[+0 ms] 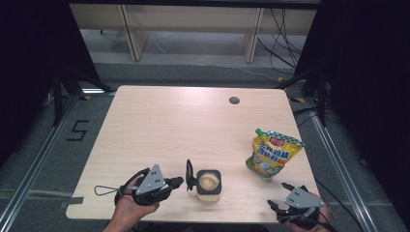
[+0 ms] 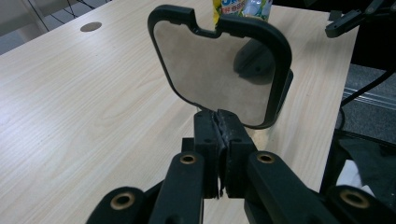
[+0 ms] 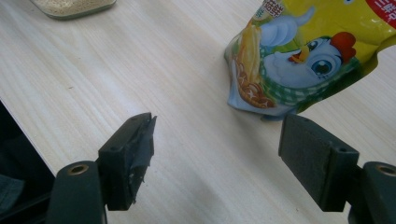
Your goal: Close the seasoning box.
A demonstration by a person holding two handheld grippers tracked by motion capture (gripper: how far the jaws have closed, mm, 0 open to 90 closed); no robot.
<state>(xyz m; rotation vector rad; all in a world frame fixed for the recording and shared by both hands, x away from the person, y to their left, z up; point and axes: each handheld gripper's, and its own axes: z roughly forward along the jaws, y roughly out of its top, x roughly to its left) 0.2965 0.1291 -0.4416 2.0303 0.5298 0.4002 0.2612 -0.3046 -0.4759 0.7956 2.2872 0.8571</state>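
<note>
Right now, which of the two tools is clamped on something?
The left tool: its jaws are shut on the edge of the black-rimmed lid, holding it upright beside the open container. The right tool stands open before the yellow pouch.

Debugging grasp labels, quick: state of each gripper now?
Left gripper: shut on the lid.
Right gripper: open, holding nothing.

The left gripper (image 1: 181, 182) lies level just left of the lid (image 2: 219, 70), jaws clamped on its lower rim, the left hand (image 1: 130, 205) wrapped around its body. The right gripper (image 3: 217, 147) hangs well right of that lid, jaws wide apart.
</note>
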